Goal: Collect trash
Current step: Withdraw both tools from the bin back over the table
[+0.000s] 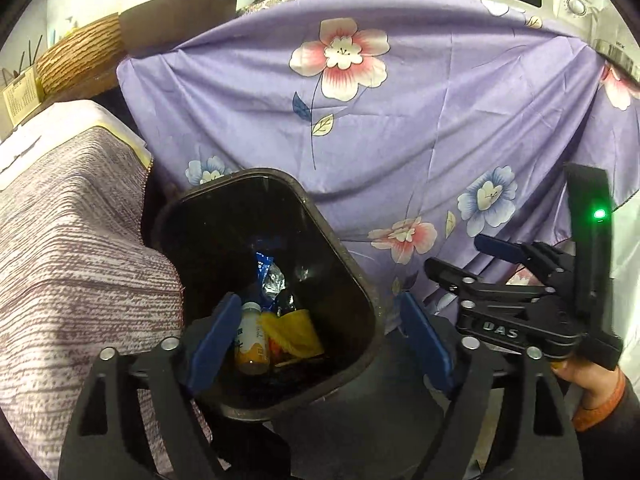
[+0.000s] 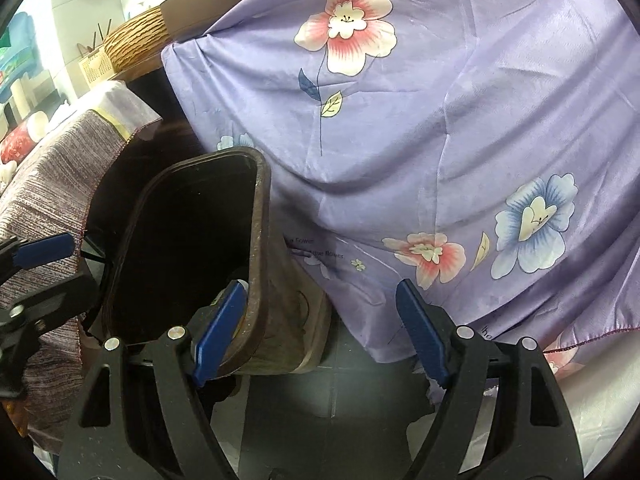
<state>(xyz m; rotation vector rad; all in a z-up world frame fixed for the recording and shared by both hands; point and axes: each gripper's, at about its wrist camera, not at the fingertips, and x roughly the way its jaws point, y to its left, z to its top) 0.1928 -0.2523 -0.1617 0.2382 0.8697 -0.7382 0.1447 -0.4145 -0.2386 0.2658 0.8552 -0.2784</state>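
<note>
Black plastic fills my left wrist view: the trash bin [image 1: 348, 280] stands open below my left hand-held gripper [image 1: 320, 336], close against a lilac flowered cloth [image 1: 440, 120] that drapes down behind it. My left jaws stand wide apart with nothing between the blue pads [image 1: 212, 336], hovering over the bin's mouth. At the bottom of the bin lie a small bottle [image 1: 250, 344] with an orange label, a yellow wrapper [image 1: 296, 330] just beside it, and a blue and silver foil packet [image 1: 268, 272] behind them. To the bin's left, a mauve woven cloth [image 1: 72, 248] covers some low piece of furniture.

My right hand-held gripper [image 2: 320, 336] is released too, jaws spread and empty; in the right wrist view its left pad sits in front of the bin's rim [image 2: 260, 240], though I cannot tell whether it touches. In the left wrist view that same gripper shows at the right edge, well clear of the bin, held by a hand [image 1: 592, 384] in a dark sleeve with an orange cuff.
</note>
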